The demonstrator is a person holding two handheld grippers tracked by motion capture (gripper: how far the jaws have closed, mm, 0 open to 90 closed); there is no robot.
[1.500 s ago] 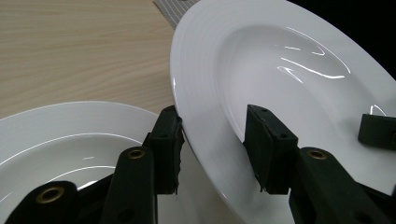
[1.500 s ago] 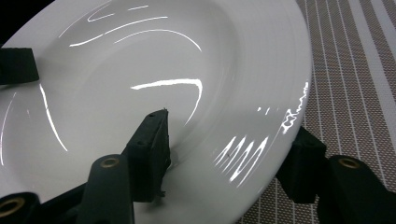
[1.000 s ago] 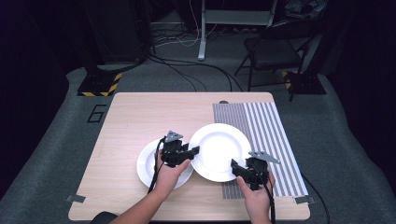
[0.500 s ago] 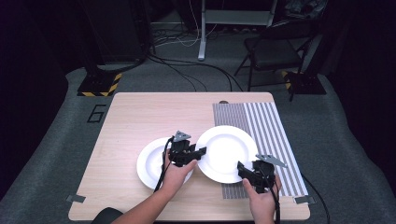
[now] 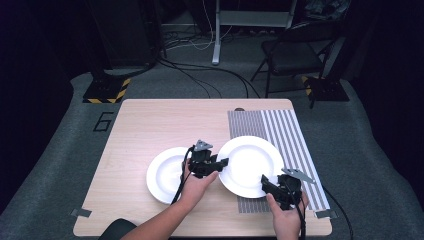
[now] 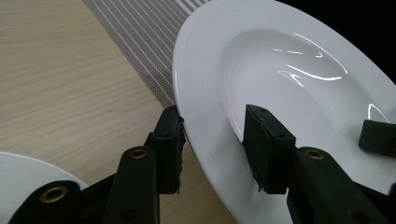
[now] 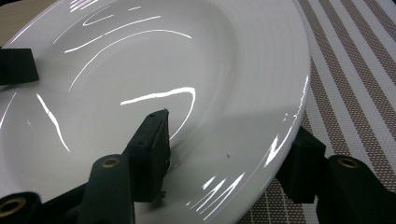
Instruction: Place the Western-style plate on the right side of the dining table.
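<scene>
Gripping the big plate (image 5: 250, 165) rim, both grippers (image 5: 220, 163) (image 5: 266, 183) clamped on it; keep it level, lift evenly.

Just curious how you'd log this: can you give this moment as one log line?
left gripper: jaws around large plate rim | right gripper: jaws around opposite rim | small plate: on table

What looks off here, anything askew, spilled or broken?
Nothing spilled or broken. The large white plate sits half off the striped placemat onto bare wood, left gripper and right gripper each straddling its rim. The smaller plate lies flat beside it.
</scene>
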